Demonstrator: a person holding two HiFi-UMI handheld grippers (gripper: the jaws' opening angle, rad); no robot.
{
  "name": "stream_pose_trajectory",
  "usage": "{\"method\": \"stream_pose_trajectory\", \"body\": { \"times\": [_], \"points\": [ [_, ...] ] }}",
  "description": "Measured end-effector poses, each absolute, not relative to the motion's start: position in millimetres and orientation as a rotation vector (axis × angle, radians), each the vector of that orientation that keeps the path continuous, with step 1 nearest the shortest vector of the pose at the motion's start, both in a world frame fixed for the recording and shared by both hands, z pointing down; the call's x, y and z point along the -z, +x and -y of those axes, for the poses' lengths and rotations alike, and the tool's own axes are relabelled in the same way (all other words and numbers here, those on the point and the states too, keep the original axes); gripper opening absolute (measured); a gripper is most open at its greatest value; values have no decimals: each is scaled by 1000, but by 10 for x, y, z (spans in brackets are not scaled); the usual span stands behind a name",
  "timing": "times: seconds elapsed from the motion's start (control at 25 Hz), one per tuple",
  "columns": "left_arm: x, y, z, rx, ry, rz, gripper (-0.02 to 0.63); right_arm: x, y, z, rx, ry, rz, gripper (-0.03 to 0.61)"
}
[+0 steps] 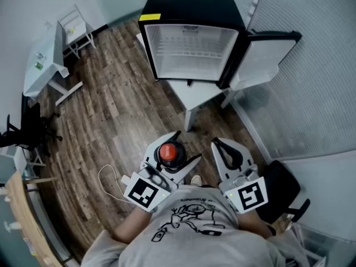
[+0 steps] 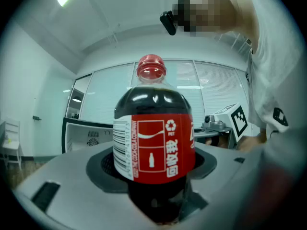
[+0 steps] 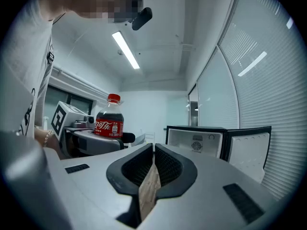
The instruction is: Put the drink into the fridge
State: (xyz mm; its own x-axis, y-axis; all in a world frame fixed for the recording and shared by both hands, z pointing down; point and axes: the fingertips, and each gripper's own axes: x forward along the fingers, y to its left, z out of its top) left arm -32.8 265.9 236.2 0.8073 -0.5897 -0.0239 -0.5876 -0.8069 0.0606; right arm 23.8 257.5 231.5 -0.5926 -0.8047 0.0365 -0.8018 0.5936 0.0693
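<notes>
The drink is a small cola bottle [image 1: 168, 151] with a red cap and red label. It stands upright between the jaws of my left gripper [image 1: 178, 148], which is shut on its lower body. In the left gripper view the bottle [image 2: 153, 143] fills the middle. My right gripper [image 1: 218, 144] is beside it, with its jaws closed together and nothing between them. The right gripper view shows those closed jaws [image 3: 153, 152], with the bottle [image 3: 109, 122] off to the left. A black mini fridge [image 1: 192, 35] stands ahead with its door [image 1: 261, 57] swung open to the right. Its white inside is bare.
The fridge rests on a low white stand [image 1: 194, 96] on wood flooring. A white desk [image 1: 41, 65] and a small white rack [image 1: 75, 26] stand far left, and a black chair [image 1: 25, 129] at the left edge. A frosted glass wall [image 1: 311, 77] runs along the right. A white cable [image 1: 108, 179] lies on the floor.
</notes>
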Motion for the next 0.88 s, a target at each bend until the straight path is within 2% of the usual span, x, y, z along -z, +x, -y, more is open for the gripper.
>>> {"method": "stream_pose_trajectory", "body": {
  "times": [0.88],
  "points": [
    [-2484, -887, -2691, 58, 2935, 903, 304, -2379, -343, -2613, 2, 1424, 2761, 44]
  ]
}}
